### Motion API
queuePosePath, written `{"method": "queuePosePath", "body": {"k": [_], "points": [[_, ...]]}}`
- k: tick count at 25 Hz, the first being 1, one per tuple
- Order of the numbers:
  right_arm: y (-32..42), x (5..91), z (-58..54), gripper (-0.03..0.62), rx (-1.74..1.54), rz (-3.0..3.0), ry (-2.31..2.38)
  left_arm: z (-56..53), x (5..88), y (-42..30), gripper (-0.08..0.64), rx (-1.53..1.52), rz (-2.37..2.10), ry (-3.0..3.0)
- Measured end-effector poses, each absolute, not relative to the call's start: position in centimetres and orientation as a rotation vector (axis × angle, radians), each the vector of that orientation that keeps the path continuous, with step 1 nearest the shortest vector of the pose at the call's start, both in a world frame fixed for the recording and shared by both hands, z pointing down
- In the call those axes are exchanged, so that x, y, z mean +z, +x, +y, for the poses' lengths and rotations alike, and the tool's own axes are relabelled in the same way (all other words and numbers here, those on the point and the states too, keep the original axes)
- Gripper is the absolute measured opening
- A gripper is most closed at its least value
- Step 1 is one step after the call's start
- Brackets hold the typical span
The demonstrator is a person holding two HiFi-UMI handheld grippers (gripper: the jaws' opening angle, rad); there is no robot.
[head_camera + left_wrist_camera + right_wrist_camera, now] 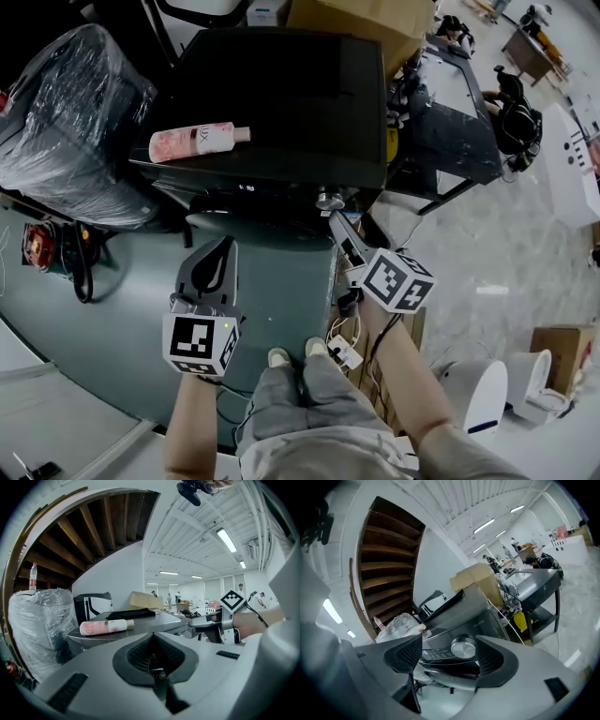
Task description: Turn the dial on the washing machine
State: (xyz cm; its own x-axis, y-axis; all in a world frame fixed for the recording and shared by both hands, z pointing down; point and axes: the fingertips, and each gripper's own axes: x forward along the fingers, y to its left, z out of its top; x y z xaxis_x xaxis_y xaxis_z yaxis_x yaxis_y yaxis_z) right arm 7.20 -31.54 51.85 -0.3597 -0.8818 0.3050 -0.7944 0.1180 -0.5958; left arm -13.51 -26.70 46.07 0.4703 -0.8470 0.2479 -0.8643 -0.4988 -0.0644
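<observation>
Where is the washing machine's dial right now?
In the head view, the dial sits on the front panel of the washing machine, toward its right end, just ahead of the open right gripper.

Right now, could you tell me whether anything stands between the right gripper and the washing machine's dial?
Nothing visible does. The right gripper is open, and the silver dial shows unobstructed in the gap between its jaws. The pink bottle lies on the machine's top, away from that path.

Probably a lab hall: ceiling strip lights, dark workbench, cardboard box, plastic-wrapped bundle.
</observation>
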Motion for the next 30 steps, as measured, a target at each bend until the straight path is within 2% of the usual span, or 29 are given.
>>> {"method": "queuePosePath", "body": {"k": [11, 26, 28, 29, 30], "points": [[7.0, 59.3, -33.9, 0.365, -1.546, 1.708, -1.328, -27.6, 50.1, -13.8, 0.018, 0.349, -1.491, 2.599], [6.2, 60.5, -36.1, 0.362, -1.615, 1.318, -0.877, -27.0, 52.7, -12.6, 0.018, 0.395, -1.404, 2.616], [6.0, 60.8, -36.1, 0.337, -1.620, 1.338, -0.895, -26.9, 52.8, -12.6, 0.018, 0.401, -1.400, 2.620], [5.8, 60.9, -36.2, 0.292, -1.616, 1.361, -0.906, -27.0, 52.8, -12.7, 0.018, 0.403, -1.399, 2.620], [5.7, 60.9, -36.2, 0.290, -1.608, 1.390, -0.919, -27.0, 52.9, -12.7, 0.018, 0.405, -1.397, 2.620]]}}
